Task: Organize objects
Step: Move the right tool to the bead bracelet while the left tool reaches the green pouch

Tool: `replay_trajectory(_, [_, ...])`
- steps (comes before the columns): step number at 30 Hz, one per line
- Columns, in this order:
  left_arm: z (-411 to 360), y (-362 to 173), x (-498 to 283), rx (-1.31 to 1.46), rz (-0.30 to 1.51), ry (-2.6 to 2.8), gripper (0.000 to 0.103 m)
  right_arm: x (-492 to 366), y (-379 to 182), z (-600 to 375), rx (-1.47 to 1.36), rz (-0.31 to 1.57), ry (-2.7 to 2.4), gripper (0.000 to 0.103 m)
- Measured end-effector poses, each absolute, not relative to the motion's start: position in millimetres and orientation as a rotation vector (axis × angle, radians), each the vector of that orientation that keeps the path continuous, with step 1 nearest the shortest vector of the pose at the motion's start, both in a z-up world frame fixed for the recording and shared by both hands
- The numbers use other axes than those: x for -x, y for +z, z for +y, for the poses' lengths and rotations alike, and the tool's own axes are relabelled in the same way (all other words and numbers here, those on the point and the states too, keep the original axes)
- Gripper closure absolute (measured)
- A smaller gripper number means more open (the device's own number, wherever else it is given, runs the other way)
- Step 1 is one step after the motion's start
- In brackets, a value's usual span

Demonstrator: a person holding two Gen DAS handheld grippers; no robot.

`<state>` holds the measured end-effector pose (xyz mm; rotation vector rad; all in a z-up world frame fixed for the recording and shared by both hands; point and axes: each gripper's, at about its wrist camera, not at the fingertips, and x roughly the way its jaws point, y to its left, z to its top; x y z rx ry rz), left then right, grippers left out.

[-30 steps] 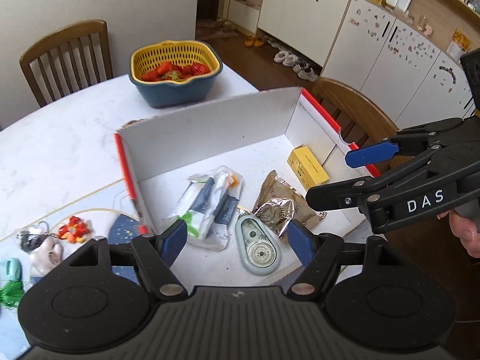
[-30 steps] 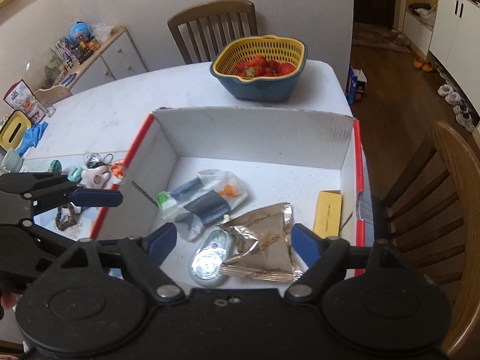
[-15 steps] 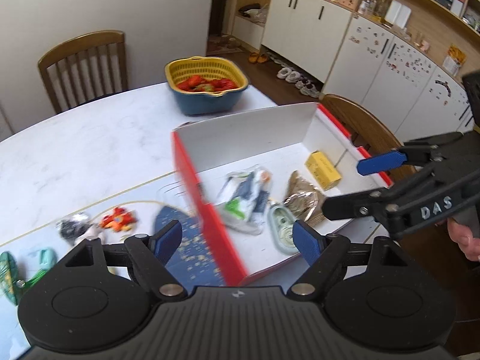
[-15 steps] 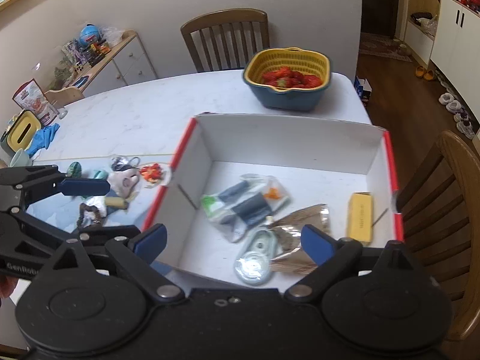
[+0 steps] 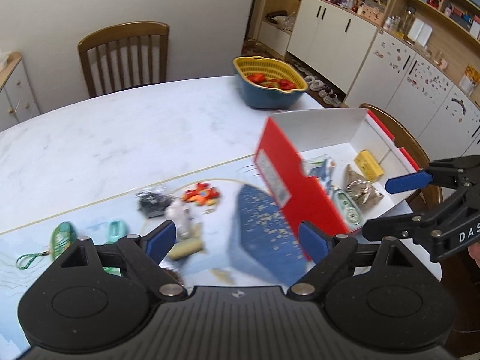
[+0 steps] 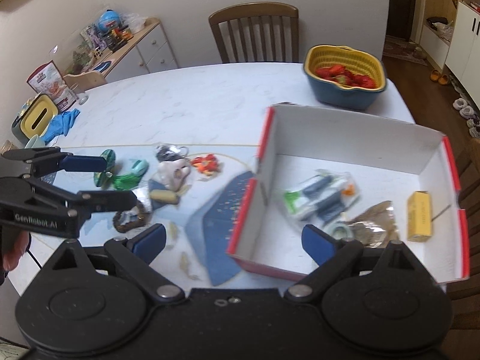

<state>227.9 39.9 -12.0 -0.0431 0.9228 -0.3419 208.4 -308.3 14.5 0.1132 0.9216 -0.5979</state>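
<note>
A red-and-white cardboard box [image 6: 354, 126] [image 5: 288, 174] stands on the table's right side. It holds a plastic packet of tubes [image 6: 321, 198], a silver foil pouch [image 6: 375, 222], a yellow carton [image 6: 420, 216] and a mint tape dispenser [image 5: 349, 210]. Left of the box lie small loose items: a red-orange toy [image 6: 205, 163] [image 5: 202, 195], a white figurine keychain [image 6: 174, 171], a green tassel charm [image 6: 124, 177] and a bead bracelet [image 6: 129, 222]. My left gripper [image 5: 234, 240] is open and empty above these items. My right gripper [image 6: 234, 240] is open and empty near the box's front left corner.
A blue bowl with a yellow strainer of strawberries [image 6: 345, 78] [image 5: 270, 81] sits behind the box. A blue speckled mat [image 6: 222, 210] lies under the items. Wooden chairs [image 6: 255, 33] stand at the far and right sides. A yellow tissue holder [image 6: 36, 117] sits far left.
Both grippers have swung left and pulled back from over the box toward the loose items on the mat. Both stayed open and empty.
</note>
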Motion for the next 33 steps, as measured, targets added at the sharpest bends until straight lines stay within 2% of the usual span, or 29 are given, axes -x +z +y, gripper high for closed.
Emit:
replay_trajectory(2, [59, -16, -227, 0.055, 0.914, -0.338, 0.000, -218, 8, -300, -0.111, 0.927, -0.595, 0.006])
replay_trajectory(13, [158, -47, -229, 0.107, 0.918, -0.195, 0.000, -273, -43, -259, -0.100, 0.984, -0.561, 0.006])
replay_trajectory(22, [201, -83, -243, 0.098, 0.983, -0.156, 0.000, -319, -91, -247, -0.130, 1.054, -0.531, 0.011])
replay_trajectory(25, [208, -94, -250, 0.087, 0.996, -0.142, 0.000, -331, -103, -246, -0.106, 1.062, -0.520, 0.014])
replay_trajectory(33, [210, -109, -270, 0.045, 1.001, -0.147, 0.000, -354, -130, -256, -0.093, 1.098, -0.526, 0.034])
